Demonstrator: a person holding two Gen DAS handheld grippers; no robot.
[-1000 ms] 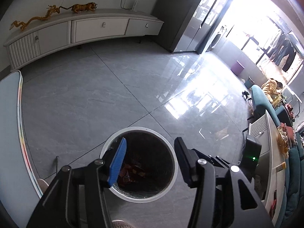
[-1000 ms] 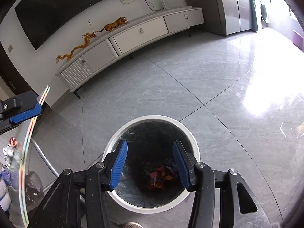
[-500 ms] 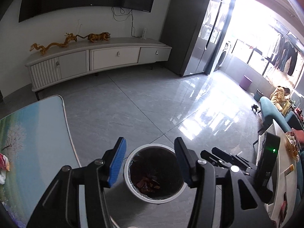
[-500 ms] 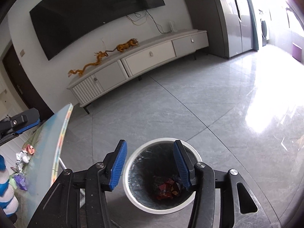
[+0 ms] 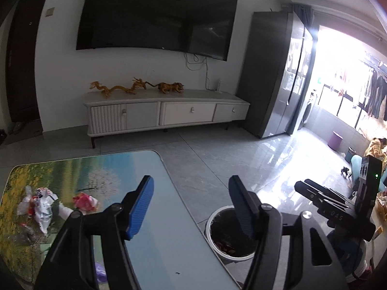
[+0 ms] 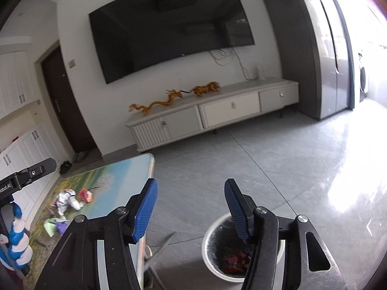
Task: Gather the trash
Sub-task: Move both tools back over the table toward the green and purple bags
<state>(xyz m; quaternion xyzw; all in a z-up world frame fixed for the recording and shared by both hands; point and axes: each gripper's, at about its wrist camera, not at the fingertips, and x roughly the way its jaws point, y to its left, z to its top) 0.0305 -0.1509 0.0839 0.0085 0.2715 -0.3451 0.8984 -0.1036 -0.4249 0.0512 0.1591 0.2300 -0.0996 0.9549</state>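
Surface (image 5: 154, 253): crumpled wrappers (image 5: 38, 205) far left | bin (image 6: 212, 232) on floor, right | your left gripper (image 5: 191, 207) and right gripper (image 6: 191, 210): fingers just opened, apart, empty.

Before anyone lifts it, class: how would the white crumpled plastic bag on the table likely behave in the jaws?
The white plastic bag looks thin and crumpled, so it is probably floppy and would sag rather than hold its shape. It seems light for its size and may slide on the glossy table if pushed. Its shiny film could slip from a loose grip.
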